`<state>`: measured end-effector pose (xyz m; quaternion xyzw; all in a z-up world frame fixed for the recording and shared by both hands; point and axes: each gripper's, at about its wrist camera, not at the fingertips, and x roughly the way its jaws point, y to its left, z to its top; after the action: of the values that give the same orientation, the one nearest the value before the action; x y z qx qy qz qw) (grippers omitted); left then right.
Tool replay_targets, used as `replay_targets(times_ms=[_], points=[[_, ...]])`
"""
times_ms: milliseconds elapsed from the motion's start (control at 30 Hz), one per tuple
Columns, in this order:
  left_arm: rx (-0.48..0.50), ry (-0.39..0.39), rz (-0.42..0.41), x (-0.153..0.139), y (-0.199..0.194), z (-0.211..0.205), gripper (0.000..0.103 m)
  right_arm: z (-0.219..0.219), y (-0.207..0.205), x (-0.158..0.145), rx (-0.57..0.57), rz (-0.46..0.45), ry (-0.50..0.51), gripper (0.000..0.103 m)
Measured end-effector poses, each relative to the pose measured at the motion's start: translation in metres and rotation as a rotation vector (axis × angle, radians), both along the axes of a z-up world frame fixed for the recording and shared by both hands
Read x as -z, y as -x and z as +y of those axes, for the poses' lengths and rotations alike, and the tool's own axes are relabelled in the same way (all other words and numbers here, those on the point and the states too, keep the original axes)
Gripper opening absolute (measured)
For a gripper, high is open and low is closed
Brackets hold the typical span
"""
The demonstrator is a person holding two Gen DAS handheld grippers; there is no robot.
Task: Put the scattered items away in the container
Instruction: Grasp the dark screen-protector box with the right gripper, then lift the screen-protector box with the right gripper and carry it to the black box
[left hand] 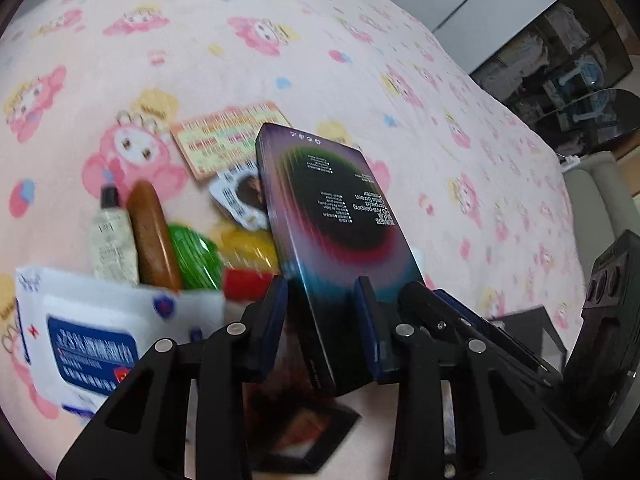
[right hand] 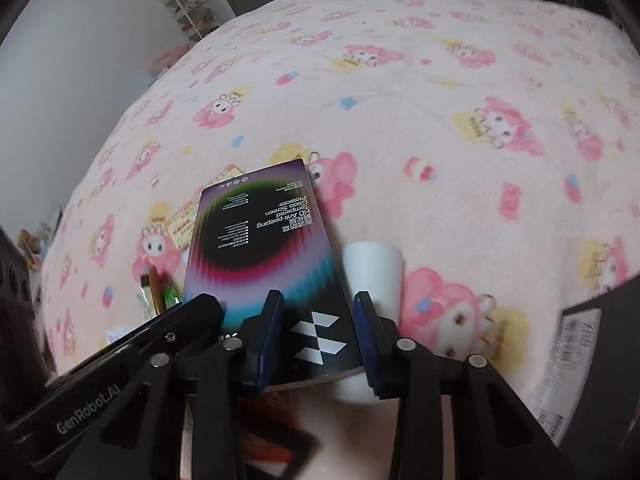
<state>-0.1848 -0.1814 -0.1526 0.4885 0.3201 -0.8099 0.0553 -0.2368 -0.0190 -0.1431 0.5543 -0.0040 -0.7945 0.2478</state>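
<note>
Item: screen protector box point(left hand: 340, 216), flat, rigid card with a glossy printed face. It is being held above the blanket-covered bed point(left hand: 280, 32), near end caught between both claws. The left claw point(left hand: 326, 320) is gripping it edge-on across the thin faces; the right claw point(right hand: 318, 332) is bracketing the lower end by its long edges, contact probable but not certain.

Handling, judged: light, stiff, slippery; contents likely fragile glass, so squeeze the edges gently and avoid bending.

Nearby on the bed: wipes pack point(left hand: 100, 328), brown comb point(left hand: 152, 236), small tube point(left hand: 110, 236), white cup point(right hand: 372, 276). Container not identifiable with certainty.
</note>
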Motion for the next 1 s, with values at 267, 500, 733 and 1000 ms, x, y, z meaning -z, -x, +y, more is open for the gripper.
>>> replay_targets(times_ms=[267,500,733,1000], points=[[-0.019,-0.025,-0.009,-0.008,-0.019,0.001,0.033,0.014,-0.042,-0.007,-0.079,-0.055,0.011,0.033],[0.012,-0.032,-0.093,0.017,-0.002,0.003,0.034,0.009,-0.028,0.015,0.006,-0.073,0.013,0.038],[0.064,0.005,-0.123,0.016,-0.007,0.017,0.033,0.016,-0.037,0.029,0.035,-0.096,0.049,0.043],[-0.004,0.021,-0.066,0.0,-0.022,0.009,0.03,0.027,-0.055,0.025,0.023,-0.08,0.014,0.043]])
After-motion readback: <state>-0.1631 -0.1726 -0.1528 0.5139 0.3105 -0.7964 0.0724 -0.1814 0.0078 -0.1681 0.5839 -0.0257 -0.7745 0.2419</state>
